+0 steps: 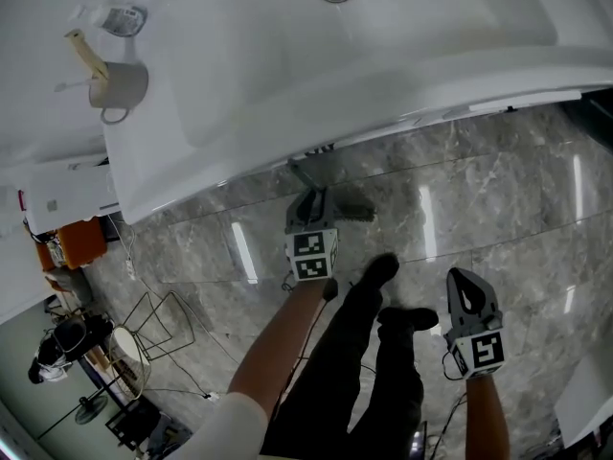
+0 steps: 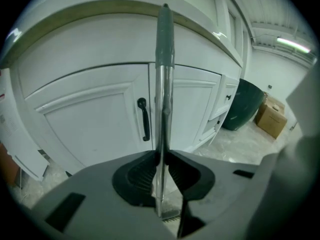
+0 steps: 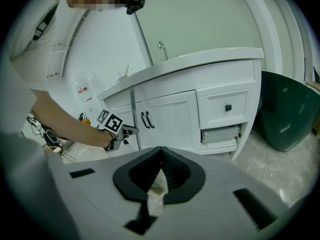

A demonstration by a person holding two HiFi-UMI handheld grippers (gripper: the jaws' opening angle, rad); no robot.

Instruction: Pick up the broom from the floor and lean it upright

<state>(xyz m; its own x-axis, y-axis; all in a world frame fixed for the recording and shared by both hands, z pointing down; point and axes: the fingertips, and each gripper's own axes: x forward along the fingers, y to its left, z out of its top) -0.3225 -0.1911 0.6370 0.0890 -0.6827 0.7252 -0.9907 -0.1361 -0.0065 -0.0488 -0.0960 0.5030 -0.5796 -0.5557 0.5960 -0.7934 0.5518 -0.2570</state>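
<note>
The broom stands nearly upright in front of the white vanity, its metal handle (image 2: 164, 84) topped by a grey-green grip. My left gripper (image 2: 161, 156) is shut on that handle partway up. From the head view the left gripper (image 1: 308, 204) is close under the counter edge, with the handle top (image 1: 299, 173) poking out above it and the dark broom head (image 1: 352, 209) on the floor beside it. The right gripper view shows the left gripper (image 3: 131, 130) holding the handle (image 3: 133, 104) against the cabinet doors. My right gripper (image 1: 458, 278) hangs apart to the right, its jaws (image 3: 160, 156) shut on nothing.
The vanity counter (image 1: 287, 84) overhangs white cabinet doors (image 2: 100, 119) with black pulls. A dark green bin (image 3: 287, 114) and a cardboard box (image 2: 272, 116) stand to the right. A mug (image 1: 120, 86) sits on the counter. The person's shoes (image 1: 393, 295) are on the marble floor, and a wire stand (image 1: 158, 319) is at left.
</note>
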